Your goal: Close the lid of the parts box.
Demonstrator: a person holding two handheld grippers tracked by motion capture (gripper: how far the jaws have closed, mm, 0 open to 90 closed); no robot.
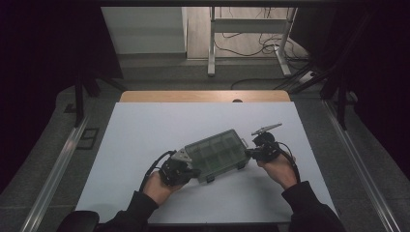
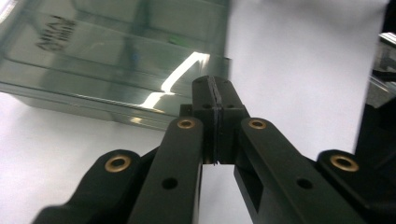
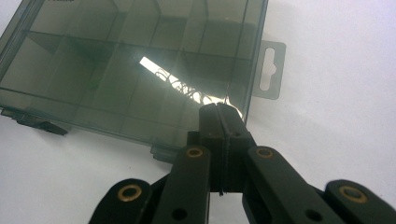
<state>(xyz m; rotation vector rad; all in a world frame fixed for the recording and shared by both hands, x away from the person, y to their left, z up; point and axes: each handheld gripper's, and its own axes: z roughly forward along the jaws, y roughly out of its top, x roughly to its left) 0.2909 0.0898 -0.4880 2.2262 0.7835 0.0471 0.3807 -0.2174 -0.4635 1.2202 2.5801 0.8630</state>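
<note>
- We see a wide white-topped bench (image 1: 145, 145) with a wooden strip along its far edge; grey floor lies around it and a metal desk frame (image 1: 249, 38) stands far beyond.
- On the near middle of the bench lies a flat, smoky-green translucent plastic compartment box (image 1: 217, 153), lid shut, turned at a slant so its right end sits farther away. Dividers show through the lid, and a clear hang tab (image 3: 270, 70) juts from its right end.
- Our left gripper (image 1: 191, 170) sits at the box's near-left corner. In the left gripper view its jaws are pressed together with nothing between them, tips just beside the box's edge.
- Our right gripper (image 1: 250, 152) sits at the box's right end. In the right gripper view its jaws are likewise closed empty, tips over the lid's corner near the tab; whether they touch it, we cannot tell.
</note>
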